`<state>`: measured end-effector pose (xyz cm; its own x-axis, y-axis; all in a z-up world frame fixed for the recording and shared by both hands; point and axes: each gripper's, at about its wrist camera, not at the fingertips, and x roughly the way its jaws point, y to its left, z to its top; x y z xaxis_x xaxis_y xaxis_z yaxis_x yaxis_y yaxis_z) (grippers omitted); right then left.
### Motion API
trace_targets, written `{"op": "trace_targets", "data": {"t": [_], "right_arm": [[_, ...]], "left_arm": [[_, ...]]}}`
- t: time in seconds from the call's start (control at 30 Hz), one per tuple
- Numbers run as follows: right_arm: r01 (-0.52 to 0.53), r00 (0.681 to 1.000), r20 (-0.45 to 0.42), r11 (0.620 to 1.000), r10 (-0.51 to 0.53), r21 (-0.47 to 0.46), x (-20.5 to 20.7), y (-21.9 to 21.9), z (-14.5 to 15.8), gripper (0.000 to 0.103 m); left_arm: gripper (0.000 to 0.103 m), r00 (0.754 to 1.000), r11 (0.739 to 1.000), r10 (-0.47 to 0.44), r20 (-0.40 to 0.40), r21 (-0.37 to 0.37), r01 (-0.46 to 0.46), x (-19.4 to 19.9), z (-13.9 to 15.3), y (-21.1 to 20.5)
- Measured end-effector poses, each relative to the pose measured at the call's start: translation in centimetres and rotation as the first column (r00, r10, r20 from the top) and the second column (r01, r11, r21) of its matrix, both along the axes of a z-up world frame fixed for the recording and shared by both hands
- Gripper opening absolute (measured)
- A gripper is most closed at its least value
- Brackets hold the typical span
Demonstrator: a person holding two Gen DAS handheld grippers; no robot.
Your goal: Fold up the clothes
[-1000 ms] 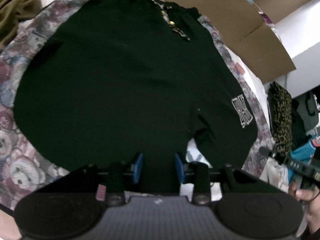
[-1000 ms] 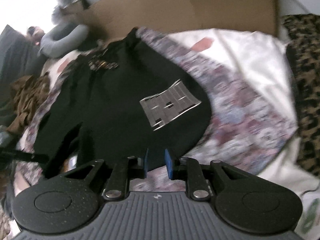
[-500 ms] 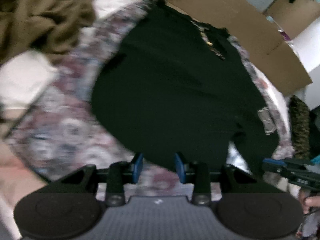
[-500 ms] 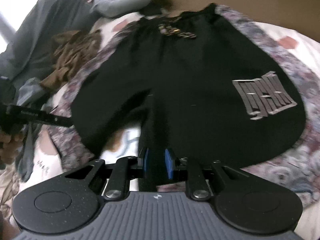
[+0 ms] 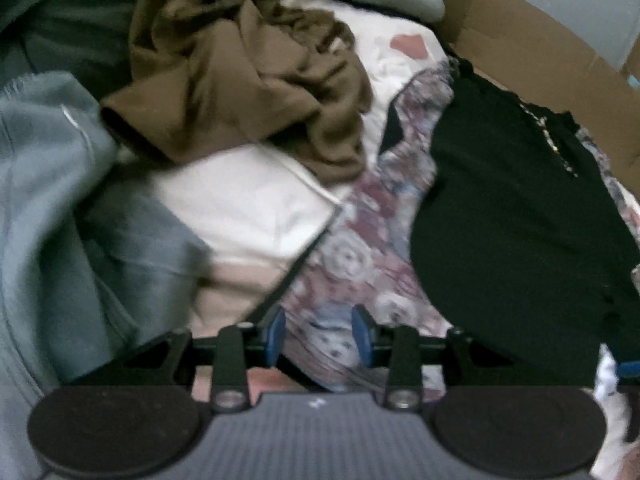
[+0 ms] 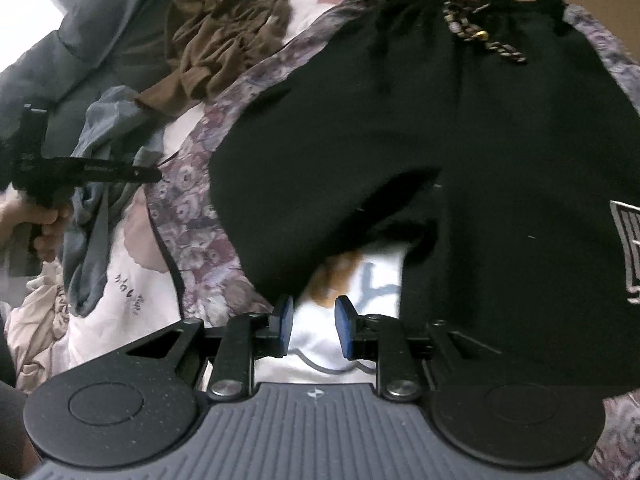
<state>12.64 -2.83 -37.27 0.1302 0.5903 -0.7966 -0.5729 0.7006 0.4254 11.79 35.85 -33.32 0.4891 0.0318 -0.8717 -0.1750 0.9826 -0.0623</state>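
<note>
Black shorts (image 6: 400, 140) with a patterned drawstring (image 6: 480, 40) and a grey logo (image 6: 628, 252) lie flat on a floral blanket (image 6: 192, 208). My right gripper (image 6: 314, 326) hovers at the gap between the two legs, over white printed cloth (image 6: 352, 276). Its jaws are opening with nothing between them. My left gripper (image 5: 318, 336) is to the left of the shorts (image 5: 520, 220), above the floral blanket (image 5: 352, 256). Its jaws are opening too and hold nothing. In the right wrist view the left gripper (image 6: 152, 175) shows side-on, held by a hand (image 6: 36, 216).
A crumpled brown garment (image 5: 248, 80) and a grey-blue garment (image 5: 60, 200) lie left of the blanket, with white bedding (image 5: 248, 200) between them. Cardboard (image 5: 540, 52) stands behind the shorts. More loose pinkish cloth (image 6: 36, 320) is bunched at the near left.
Both grippers have swung leftwards. The left one went from the shorts' hem to the blanket beside them. The right one went from the logo leg to the gap between the legs.
</note>
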Motion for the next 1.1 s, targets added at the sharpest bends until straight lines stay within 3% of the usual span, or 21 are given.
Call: {"op": "trace_targets", "data": {"t": [0.07, 0.17, 0.4, 0.7, 1.1], "right_arm": [[-0.020, 1.000, -0.019, 1.000, 0.020, 0.001, 0.2, 0.8, -0.1, 0.026], [-0.053, 0.998, -0.045, 0.999, 0.053, 0.000, 0.6, 1.9, -0.2, 0.026], [-0.021, 0.989, -0.145, 1.000, 0.020, -0.006, 1.4, 2.6, -1.6, 0.026], [0.056, 0.983, -0.176, 0.998, -0.048, 0.036, 0.7, 2.2, -2.9, 0.026], [0.084, 0.975, -0.209, 0.996, -0.073, 0.043, 0.8, 1.7, -3.3, 0.026]], "left_arm": [[0.048, 1.000, 0.999, -0.017, 0.014, 0.039, 0.016, 0.1, 0.1, 0.3], [0.048, 0.999, 0.997, -0.046, 0.012, 0.069, 0.045, 0.2, -0.4, 0.7], [0.041, 0.996, 0.992, -0.087, -0.019, 0.090, 0.089, -0.2, -1.8, 0.7], [0.031, 0.993, 0.984, -0.114, -0.018, 0.137, 0.116, -0.2, -2.2, 1.0], [0.032, 0.985, 0.973, -0.173, -0.030, 0.148, 0.175, -1.0, -3.6, 0.6]]}}
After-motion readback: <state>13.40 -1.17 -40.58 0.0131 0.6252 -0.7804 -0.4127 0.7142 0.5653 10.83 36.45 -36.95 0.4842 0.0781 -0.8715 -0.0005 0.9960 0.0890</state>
